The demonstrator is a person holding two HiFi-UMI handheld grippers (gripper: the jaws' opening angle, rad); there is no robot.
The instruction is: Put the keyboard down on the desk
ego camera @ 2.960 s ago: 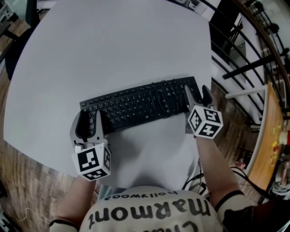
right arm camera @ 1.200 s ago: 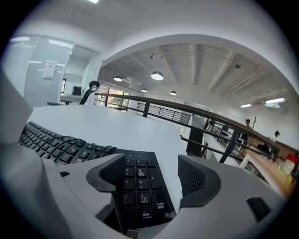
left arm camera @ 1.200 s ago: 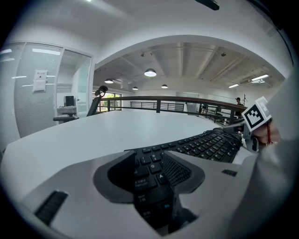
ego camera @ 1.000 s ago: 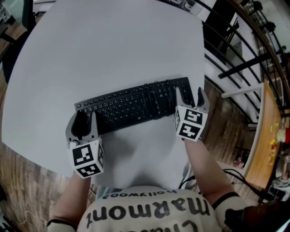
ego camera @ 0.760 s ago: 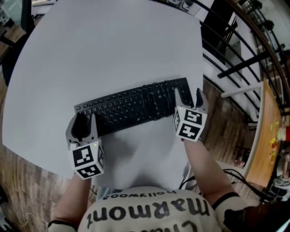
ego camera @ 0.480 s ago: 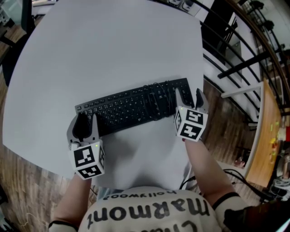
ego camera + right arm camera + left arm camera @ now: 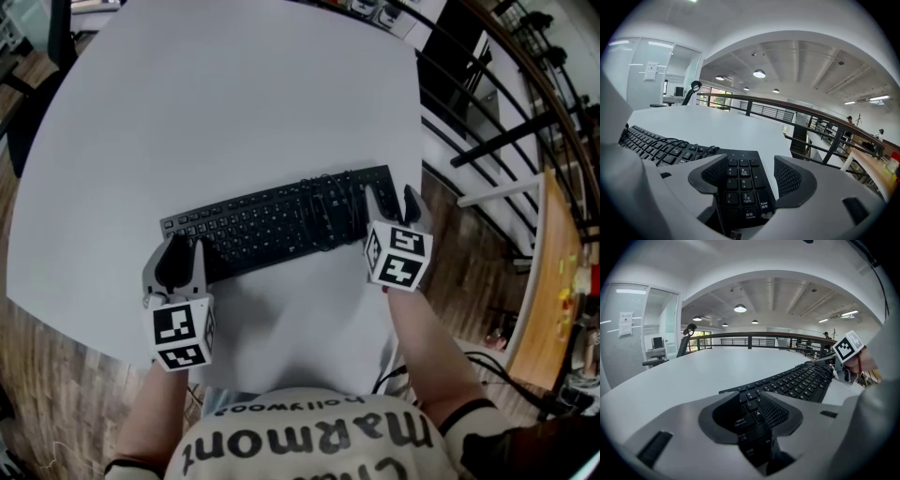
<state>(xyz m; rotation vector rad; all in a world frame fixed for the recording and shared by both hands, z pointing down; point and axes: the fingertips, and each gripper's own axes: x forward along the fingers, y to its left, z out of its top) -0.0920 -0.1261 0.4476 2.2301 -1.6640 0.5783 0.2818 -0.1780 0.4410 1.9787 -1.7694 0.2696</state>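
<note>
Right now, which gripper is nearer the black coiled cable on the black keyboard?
Right. The right gripper straddles the keyboard end beside the cable; the left gripper straddles the opposite end. Both jaws have just been closing, keyboard between them.

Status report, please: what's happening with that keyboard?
Left tool, right tool: open, jaws just eased closer, straddling keyboard ends. Keyboard flat on desk. Only its cable lies on the keys.
</note>
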